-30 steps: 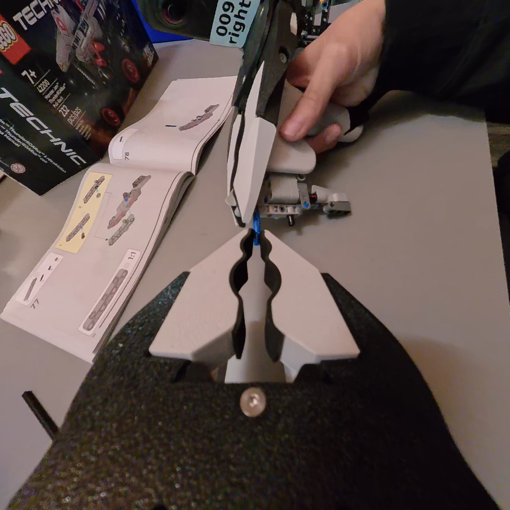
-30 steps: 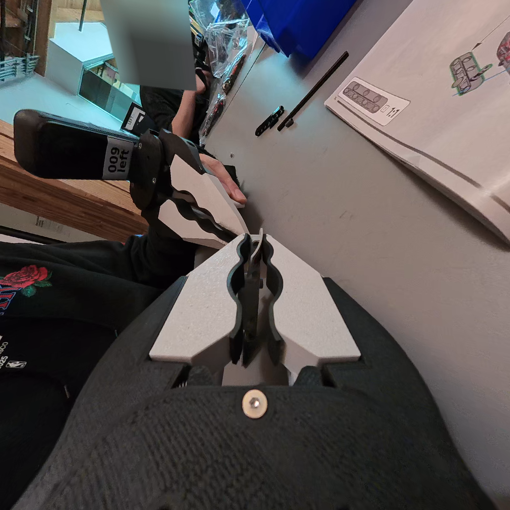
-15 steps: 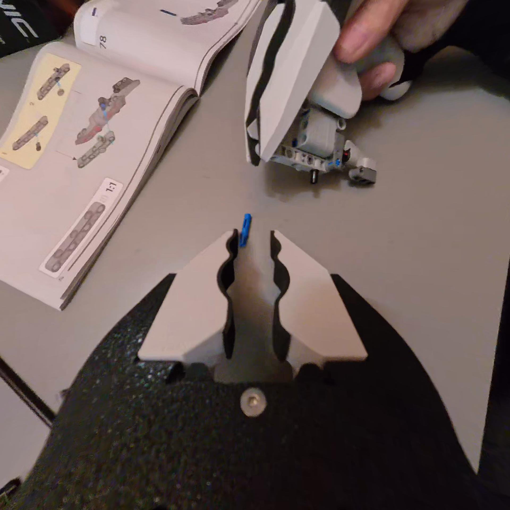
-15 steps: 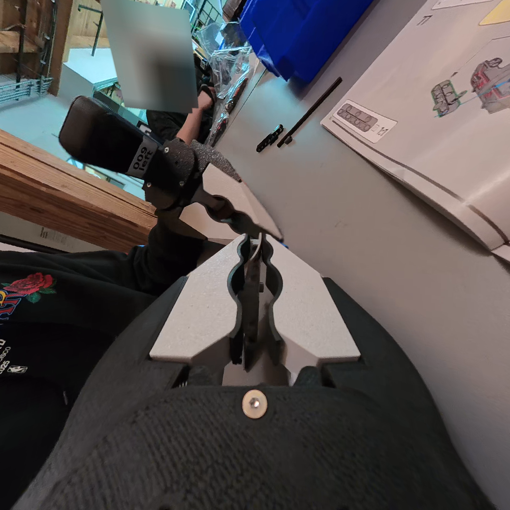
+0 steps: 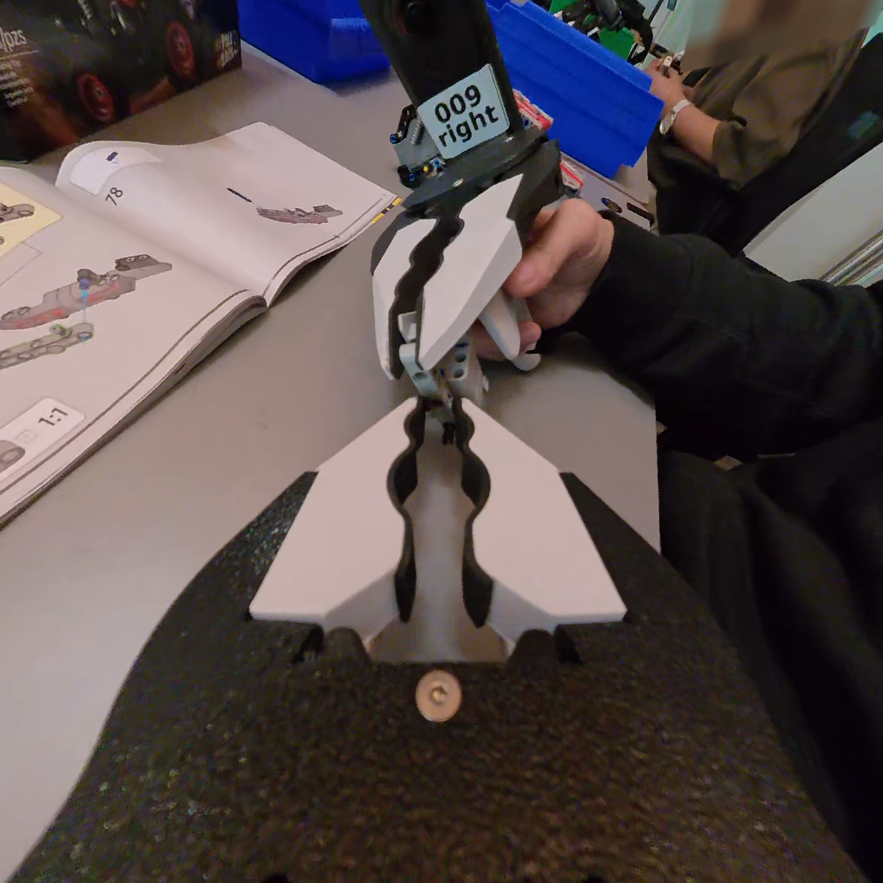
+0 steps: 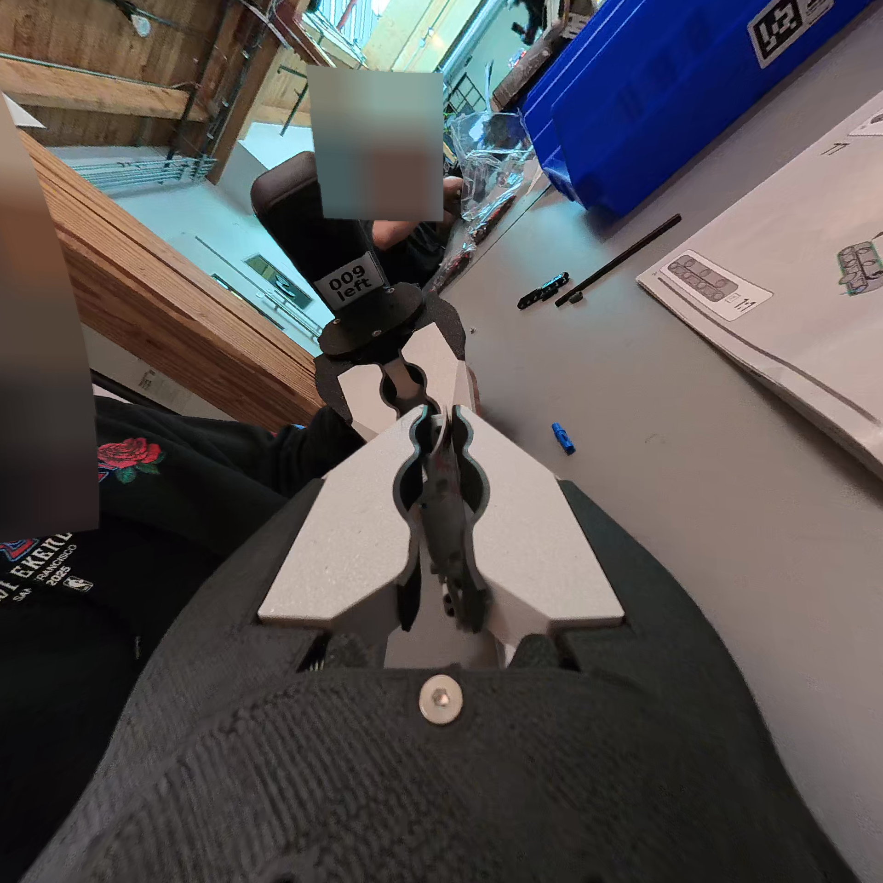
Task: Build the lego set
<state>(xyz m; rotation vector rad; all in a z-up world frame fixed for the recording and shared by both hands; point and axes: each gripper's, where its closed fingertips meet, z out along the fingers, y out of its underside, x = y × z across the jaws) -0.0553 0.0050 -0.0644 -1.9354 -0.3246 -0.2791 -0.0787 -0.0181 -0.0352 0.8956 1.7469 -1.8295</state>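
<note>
Grey tabletop [image 6: 645,478] lies under both tools. Your right gripper [image 5: 406,377] pinches the grey assembly [image 5: 432,375] at frame centre, long axis toward your left gripper [image 5: 437,415], whose spread tips flank its lower end. Lower right of the right wrist view, the blue pin [image 6: 563,437] lies loose.

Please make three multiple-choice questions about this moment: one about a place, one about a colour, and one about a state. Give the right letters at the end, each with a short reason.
1. Where is the small blue pin?
A. lying on the table
B. on the floor
C. inside a cup

2. What colour is the long thin rod?
A. red
B. yellow
C. black

3. What state are the right tongs in?
A. wide open and empty
B. shut on the grey lego assembly
C. laid down flat

Answers:
1 A: the pin lies loose on the grey surface.
2 C: the rod is dark throughout.
3 B: the assembly sits clamped between both fingers.
</note>
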